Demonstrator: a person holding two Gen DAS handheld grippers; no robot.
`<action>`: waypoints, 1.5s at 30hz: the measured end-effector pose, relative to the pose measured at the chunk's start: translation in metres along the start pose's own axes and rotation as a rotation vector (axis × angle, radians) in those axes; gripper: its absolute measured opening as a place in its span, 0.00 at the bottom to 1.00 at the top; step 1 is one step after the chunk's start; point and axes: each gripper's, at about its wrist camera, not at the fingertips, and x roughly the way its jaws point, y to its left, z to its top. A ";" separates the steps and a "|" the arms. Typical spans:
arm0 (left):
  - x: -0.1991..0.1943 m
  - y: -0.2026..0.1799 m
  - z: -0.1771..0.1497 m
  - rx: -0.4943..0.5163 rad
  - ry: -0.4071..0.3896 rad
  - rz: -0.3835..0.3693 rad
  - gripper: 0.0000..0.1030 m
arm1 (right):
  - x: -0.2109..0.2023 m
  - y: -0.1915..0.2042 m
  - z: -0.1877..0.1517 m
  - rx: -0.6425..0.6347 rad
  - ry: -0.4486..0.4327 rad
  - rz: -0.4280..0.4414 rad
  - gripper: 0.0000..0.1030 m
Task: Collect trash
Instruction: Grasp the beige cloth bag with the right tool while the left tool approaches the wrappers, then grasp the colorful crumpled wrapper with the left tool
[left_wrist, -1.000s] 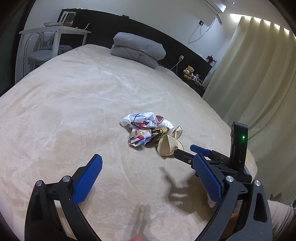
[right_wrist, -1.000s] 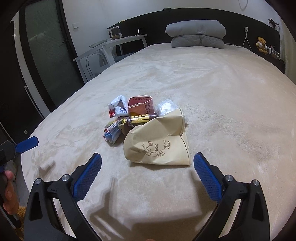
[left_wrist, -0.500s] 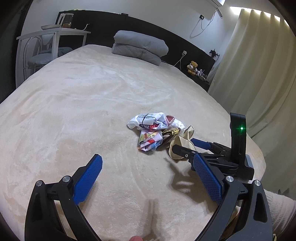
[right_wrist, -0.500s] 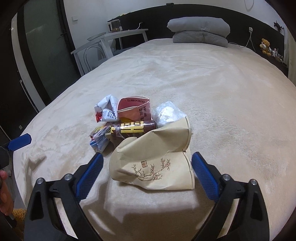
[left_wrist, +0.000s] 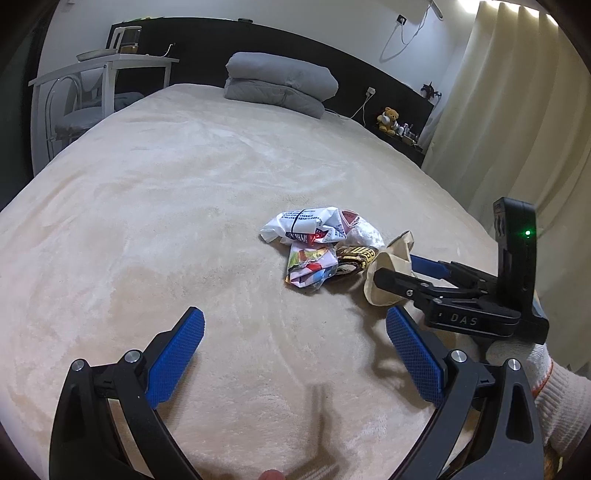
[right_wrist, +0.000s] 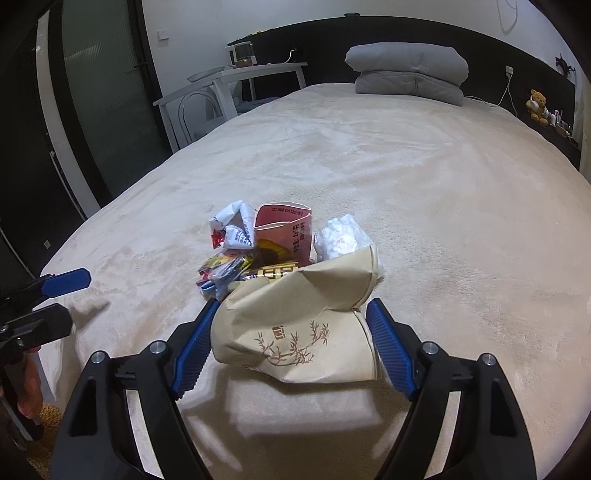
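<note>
A small heap of trash lies on the beige bed (right_wrist: 424, 192): a crumpled white wrapper (right_wrist: 231, 229), a pink carton (right_wrist: 286, 230), a clear plastic wad (right_wrist: 341, 238), colourful wrappers (right_wrist: 221, 271) and a crushed tan paper cup (right_wrist: 299, 328) with a bamboo print. My right gripper (right_wrist: 291, 332) is open with its blue pads on either side of the cup, close to it. In the left wrist view the heap (left_wrist: 317, 243) and the cup (left_wrist: 391, 266) lie ahead of my left gripper (left_wrist: 295, 354), which is open and empty above bare bedding, with the right gripper (left_wrist: 406, 275) at its right.
A folded grey quilt (right_wrist: 408, 72) lies at the head of the bed by a black headboard. A white side table (right_wrist: 236, 85) and chair stand at the left. A teddy bear (right_wrist: 537, 105) sits on the right ledge. Curtains (left_wrist: 517, 110) hang at the right.
My right gripper has moved forward until its pads flank the paper cup, and the jaws have narrowed a little. My left gripper has edged closer to the heap, still open.
</note>
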 end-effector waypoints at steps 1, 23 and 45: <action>0.002 -0.001 0.000 0.004 0.004 0.002 0.94 | -0.004 0.000 -0.001 0.001 -0.003 0.002 0.77; 0.062 -0.012 0.015 0.033 0.049 -0.010 0.93 | -0.076 -0.022 -0.017 0.041 -0.064 0.036 0.77; 0.116 -0.010 0.034 -0.035 0.095 -0.040 0.44 | -0.107 -0.039 -0.026 0.036 -0.089 0.042 0.77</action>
